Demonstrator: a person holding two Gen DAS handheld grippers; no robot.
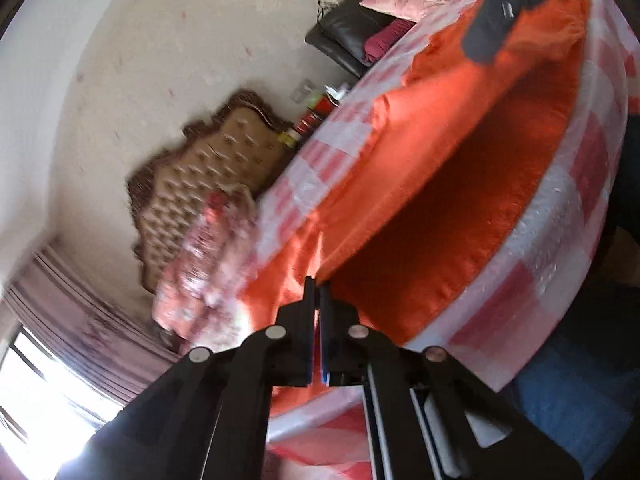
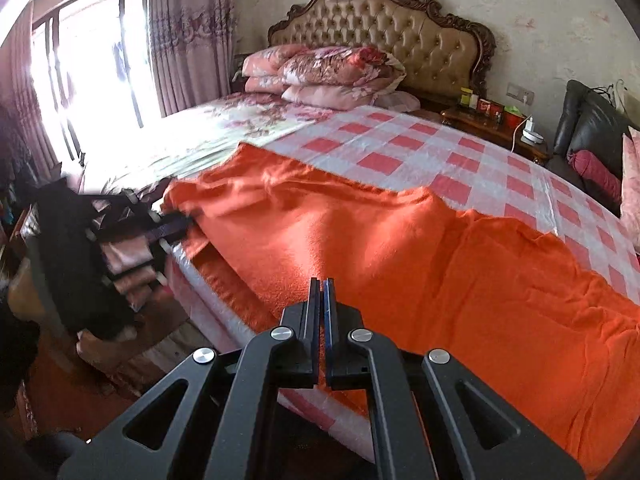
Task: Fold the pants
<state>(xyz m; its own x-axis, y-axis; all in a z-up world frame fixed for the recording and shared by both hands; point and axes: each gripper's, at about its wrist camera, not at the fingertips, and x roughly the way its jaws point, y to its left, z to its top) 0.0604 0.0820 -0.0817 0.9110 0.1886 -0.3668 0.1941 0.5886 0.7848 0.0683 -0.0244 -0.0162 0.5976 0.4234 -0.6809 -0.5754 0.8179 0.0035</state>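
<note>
Left gripper (image 1: pixel 319 286) closed on a fold of the orange pants (image 2: pixel 400 248); cloth met the jaw tips and rose from them in a lifted flap, shadowed underneath. Judged this pinch was there to raise the edge and carry it over for a fold. Left view badly tilted and blurred, so exact bite on the hem unclear.

Right gripper (image 2: pixel 322 284) had its jaws pressed together. Whether any cloth sat between them could not be told; tips hung over the near edge of the garment, ahead and slightly below. In the left view it (image 1: pixel 500 4) showed far ahead, at the other end of the lifted fabric.

Pants lay spread on the checked bedspread (image 2: pixel 460 152), directly ahead of the right gripper. Long axis ran left to right across that view, along the near edge of the bed, not toward the headboard (image 2: pixel 384 28). Which end was the waist: not clear. Left end bunched near the left gripper (image 2: pixel 172 226); right end draped off toward the mattress edge.
</note>
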